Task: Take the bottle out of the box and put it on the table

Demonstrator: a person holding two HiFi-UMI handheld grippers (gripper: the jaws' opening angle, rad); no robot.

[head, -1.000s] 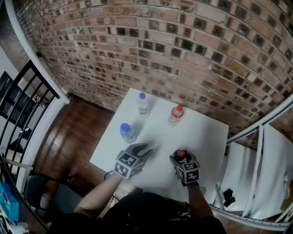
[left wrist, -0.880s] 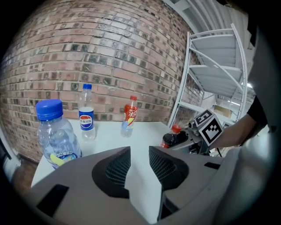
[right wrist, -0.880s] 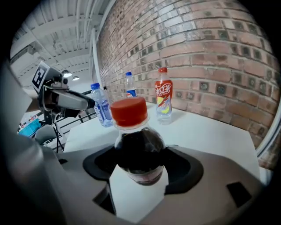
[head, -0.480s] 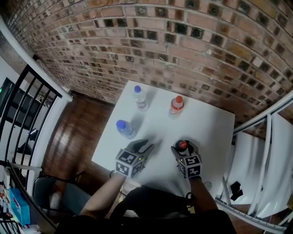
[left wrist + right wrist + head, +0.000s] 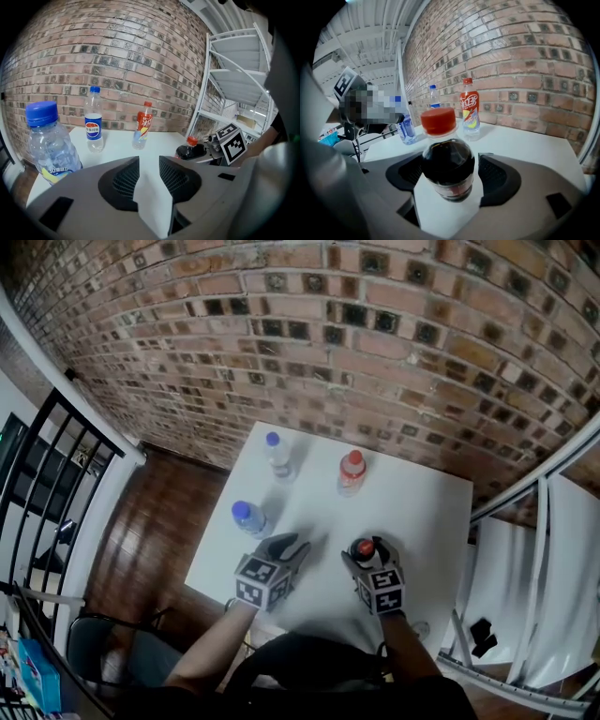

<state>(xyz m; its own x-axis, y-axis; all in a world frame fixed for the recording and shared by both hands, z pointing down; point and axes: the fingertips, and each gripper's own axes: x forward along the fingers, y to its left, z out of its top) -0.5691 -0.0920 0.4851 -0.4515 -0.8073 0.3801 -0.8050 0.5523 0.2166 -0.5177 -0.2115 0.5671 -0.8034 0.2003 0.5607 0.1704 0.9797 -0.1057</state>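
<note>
A dark cola bottle [image 5: 363,549] [image 5: 447,164] with a red cap stands upright on the white table [image 5: 422,512], near its front edge. My right gripper [image 5: 365,557] [image 5: 449,176] is around it and its jaws are opening; a gap shows between the right pad and the bottle. To the left, my left gripper [image 5: 292,544] [image 5: 149,171] is open over bare table with nothing between its jaws. No box is in view.
Three more bottles stand on the table: a blue-capped water bottle [image 5: 247,518] [image 5: 51,145] at the left, a blue-labelled one [image 5: 277,457] [image 5: 94,124] and an orange-red one [image 5: 351,473] [image 5: 143,126] at the back. A white rack [image 5: 525,549] stands right, a black railing [image 5: 42,456] left.
The head view has shifted a little. The dark bottle stays upright between the right gripper's jaws. Both grippers keep nearly the same places on the table.
</note>
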